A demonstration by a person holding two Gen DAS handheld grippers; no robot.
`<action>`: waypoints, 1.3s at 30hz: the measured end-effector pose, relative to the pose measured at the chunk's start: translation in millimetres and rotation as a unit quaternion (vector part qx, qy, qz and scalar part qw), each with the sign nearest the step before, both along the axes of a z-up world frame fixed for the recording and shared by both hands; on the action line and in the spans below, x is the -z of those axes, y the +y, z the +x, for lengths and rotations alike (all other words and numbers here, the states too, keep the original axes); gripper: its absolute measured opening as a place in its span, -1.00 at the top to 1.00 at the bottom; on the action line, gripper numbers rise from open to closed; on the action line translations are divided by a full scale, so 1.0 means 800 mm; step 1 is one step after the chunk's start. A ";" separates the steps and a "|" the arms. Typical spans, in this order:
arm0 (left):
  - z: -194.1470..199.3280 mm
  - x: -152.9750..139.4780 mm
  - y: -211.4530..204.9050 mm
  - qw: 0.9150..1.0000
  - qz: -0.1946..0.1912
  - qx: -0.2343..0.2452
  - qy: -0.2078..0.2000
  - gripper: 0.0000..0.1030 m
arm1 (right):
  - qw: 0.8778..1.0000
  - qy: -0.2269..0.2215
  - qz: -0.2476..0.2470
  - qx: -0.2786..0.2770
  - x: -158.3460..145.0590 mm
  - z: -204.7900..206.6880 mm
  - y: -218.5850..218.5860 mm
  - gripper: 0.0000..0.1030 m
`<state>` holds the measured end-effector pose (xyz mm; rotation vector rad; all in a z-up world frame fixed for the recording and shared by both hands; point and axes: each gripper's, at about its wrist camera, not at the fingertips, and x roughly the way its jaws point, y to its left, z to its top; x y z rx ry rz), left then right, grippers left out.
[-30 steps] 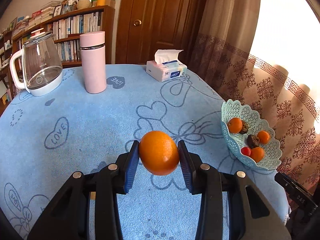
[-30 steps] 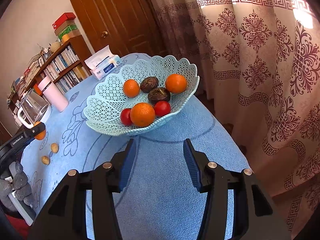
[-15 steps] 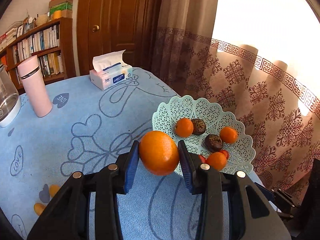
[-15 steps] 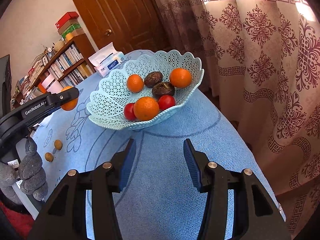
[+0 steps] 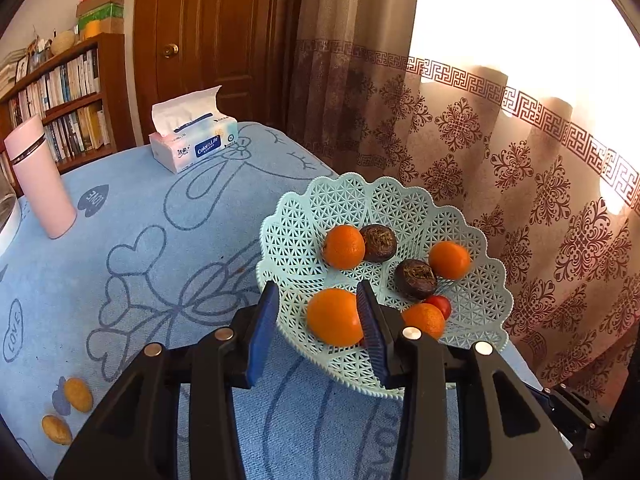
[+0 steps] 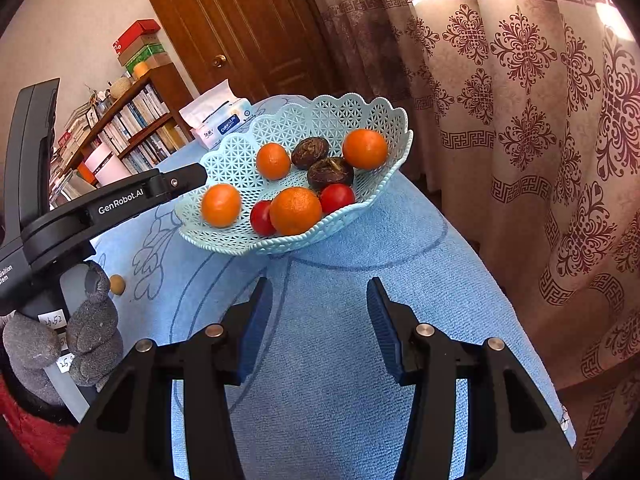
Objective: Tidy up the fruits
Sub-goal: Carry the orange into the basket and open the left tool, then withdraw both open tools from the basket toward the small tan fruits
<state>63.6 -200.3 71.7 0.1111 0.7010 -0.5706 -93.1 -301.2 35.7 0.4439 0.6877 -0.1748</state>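
The left gripper (image 5: 316, 330) has its jaws apart above the near left rim of the pale blue basket (image 5: 472, 216); the orange (image 5: 334, 317) lies in the basket, touching only the right pad. The right gripper (image 6: 318, 322) hangs open and empty over the blue tablecloth (image 6: 340, 380), near the basket.

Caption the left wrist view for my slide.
Left gripper releases an orange into the mint lattice basket of fruit on a blue-clothed table.
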 end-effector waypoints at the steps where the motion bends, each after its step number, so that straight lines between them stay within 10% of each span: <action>1: 0.000 0.000 0.001 1.000 0.000 -0.002 -0.001 0.15 | 1.000 0.000 0.000 0.000 0.000 0.000 0.000 0.02; 22: -0.005 -0.005 0.044 0.999 -0.020 -0.038 0.011 -0.34 | 1.000 0.004 -0.007 0.004 0.002 0.000 0.001 0.02; 39: -0.017 -0.010 0.097 0.997 -0.022 -0.075 0.003 -0.35 | 1.000 0.003 -0.009 -0.022 -0.007 0.002 0.030 -0.12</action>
